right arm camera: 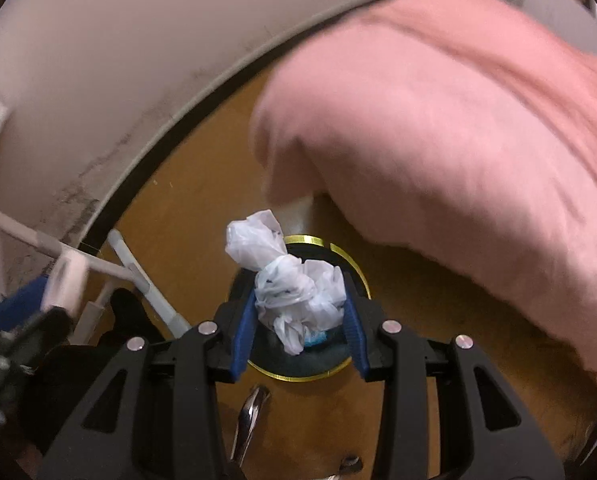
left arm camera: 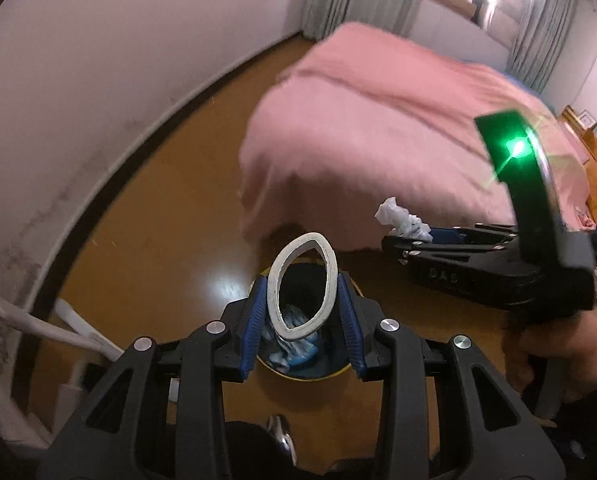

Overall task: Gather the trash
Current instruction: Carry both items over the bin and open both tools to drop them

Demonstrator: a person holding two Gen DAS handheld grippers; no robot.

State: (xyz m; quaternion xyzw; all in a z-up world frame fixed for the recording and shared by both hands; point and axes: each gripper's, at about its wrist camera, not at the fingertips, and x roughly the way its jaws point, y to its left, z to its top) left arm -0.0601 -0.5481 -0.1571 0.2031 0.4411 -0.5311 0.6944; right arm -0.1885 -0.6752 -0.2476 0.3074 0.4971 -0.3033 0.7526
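Blue-padded fingers (left arm camera: 254, 328) of the left gripper (left arm camera: 303, 322) are pinching a white ring (left arm camera: 302, 286) of flattened tape core or similar (squeezed into an oval), holding it upright directly above a round trash bin (left arm camera: 330, 374) with a yellow rim that is standing on the brown floor (left arm camera: 158, 232). Bluish crumpled material (left arm camera: 294, 340) is lying inside the bin. At the right of that view, the right gripper (right arm camera: 300, 316) is clamping a crumpled white plastic bag (right arm camera: 294, 280), its 2 fingers pressing into the wad from both sides, and it too is hanging over the bin's mouth. Just beyond the bin, a pink blanket (right arm camera: 458, 140) is draping off the bed toward the floor, and white tubing (right arm camera: 146, 280) is leaning near the scuffed wall (right arm camera: 98, 80).
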